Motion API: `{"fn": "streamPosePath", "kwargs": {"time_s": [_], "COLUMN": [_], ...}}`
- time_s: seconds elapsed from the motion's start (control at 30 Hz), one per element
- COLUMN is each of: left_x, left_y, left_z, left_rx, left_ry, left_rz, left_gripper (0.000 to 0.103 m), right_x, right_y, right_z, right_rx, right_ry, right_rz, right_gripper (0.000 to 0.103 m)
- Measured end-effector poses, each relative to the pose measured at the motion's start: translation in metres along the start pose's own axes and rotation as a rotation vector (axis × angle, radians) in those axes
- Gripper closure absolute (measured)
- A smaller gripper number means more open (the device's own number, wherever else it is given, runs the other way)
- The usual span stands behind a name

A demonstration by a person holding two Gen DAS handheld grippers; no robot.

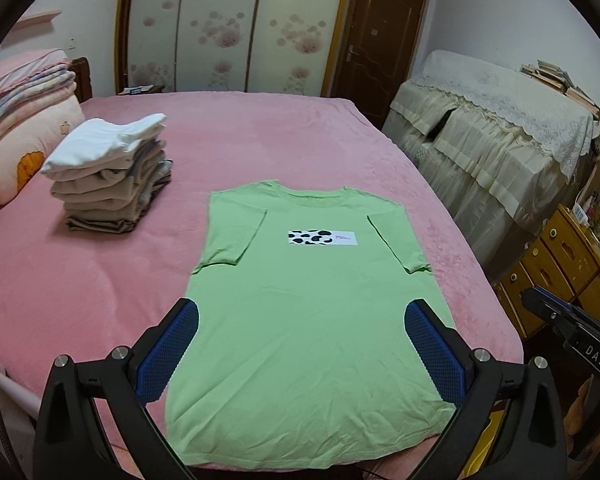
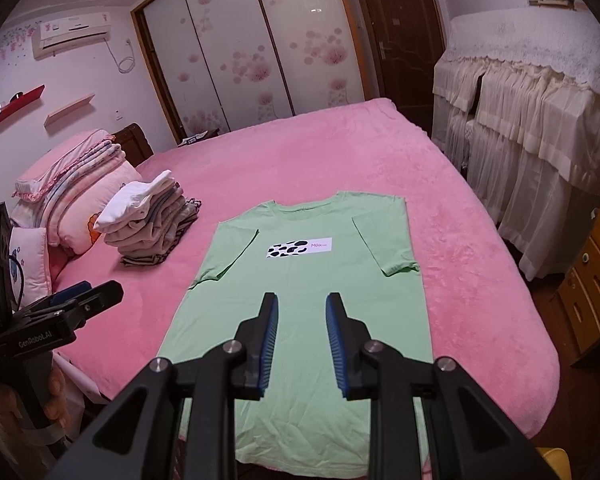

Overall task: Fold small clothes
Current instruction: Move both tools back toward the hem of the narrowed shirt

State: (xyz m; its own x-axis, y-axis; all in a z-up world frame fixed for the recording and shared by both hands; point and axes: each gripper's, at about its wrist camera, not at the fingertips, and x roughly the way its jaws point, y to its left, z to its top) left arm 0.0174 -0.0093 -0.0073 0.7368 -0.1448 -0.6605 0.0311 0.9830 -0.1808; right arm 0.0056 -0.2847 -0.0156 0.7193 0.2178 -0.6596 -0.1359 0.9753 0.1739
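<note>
A light green T-shirt (image 1: 312,344) with a cow-spot print lies flat, front up, on the pink bed (image 1: 260,136), collar away from me and both sleeves folded inward. My left gripper (image 1: 302,306) hangs above its lower half, jaws wide open and nothing between them. In the right wrist view the same T-shirt (image 2: 300,272) lies under my right gripper (image 2: 302,298), which is open by a narrow gap with nothing between its blue pads (image 2: 270,332). The left gripper (image 2: 84,296) shows at the left edge, held by a hand.
A stack of folded clothes (image 1: 112,172) with a white piece on top stands on the bed left of the shirt. Pillows and bedding (image 1: 16,120) lie at the far left. A lace-covered cabinet (image 1: 492,140) and wooden drawers (image 1: 560,260) stand right of the bed.
</note>
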Motion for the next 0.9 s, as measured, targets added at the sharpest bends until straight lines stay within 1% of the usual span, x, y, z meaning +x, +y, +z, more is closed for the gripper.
{"fn": "streamPosePath", "kwargs": {"time_s": [0.1,0.17,0.27,0.33,0.43,0.5,0.57,0.67,0.73,0.77,0.83,0.87,0.9], "left_x": [-0.017,-0.023,-0.033,-0.036,-0.036,-0.033,-0.025,0.005,0.028,0.037,0.057,0.068,0.074], "left_y": [0.008,0.014,0.028,0.037,0.055,0.068,0.078,0.092,0.101,0.107,0.121,0.130,0.135], "left_z": [-0.009,-0.014,-0.027,-0.036,-0.055,-0.072,-0.083,-0.104,-0.118,-0.125,-0.139,-0.147,-0.151], "left_rx": [0.003,0.012,0.020,0.016,0.002,-0.015,-0.025,-0.002,0.036,0.045,0.032,0.011,-0.005], "left_ry": [-0.027,-0.040,-0.051,-0.049,-0.060,-0.080,-0.075,0.014,0.063,0.089,0.159,0.208,0.235], "left_rz": [0.021,0.035,0.048,0.048,0.051,0.068,0.064,0.097,0.154,0.171,0.162,0.149,0.132], "left_gripper": [0.000,0.001,0.001,0.001,0.001,0.001,0.001,0.001,0.001,0.001,0.001,0.001,0.001], "right_x": [-0.011,-0.016,-0.021,-0.023,-0.018,-0.015,-0.008,0.006,0.017,0.021,0.033,0.037,0.041], "right_y": [0.006,0.009,0.007,0.004,-0.006,-0.014,-0.026,-0.046,-0.063,-0.070,-0.087,-0.093,-0.097], "right_z": [-0.008,-0.014,-0.026,-0.036,-0.052,-0.063,-0.077,-0.097,-0.111,-0.116,-0.131,-0.137,-0.144], "right_rx": [-0.022,-0.030,-0.037,-0.048,-0.060,-0.063,-0.068,-0.054,-0.030,-0.022,-0.008,-0.007,-0.007], "right_ry": [-0.023,-0.033,-0.045,-0.052,-0.028,-0.012,0.008,0.054,0.089,0.102,0.142,0.156,0.173], "right_rz": [-0.017,-0.006,-0.002,-0.014,-0.031,-0.040,-0.051,-0.058,-0.066,-0.068,-0.075,-0.076,-0.080], "right_gripper": [0.073,0.067,0.067,0.067,0.067,0.067,0.067,0.067,0.067,0.067,0.067,0.067,0.067]}}
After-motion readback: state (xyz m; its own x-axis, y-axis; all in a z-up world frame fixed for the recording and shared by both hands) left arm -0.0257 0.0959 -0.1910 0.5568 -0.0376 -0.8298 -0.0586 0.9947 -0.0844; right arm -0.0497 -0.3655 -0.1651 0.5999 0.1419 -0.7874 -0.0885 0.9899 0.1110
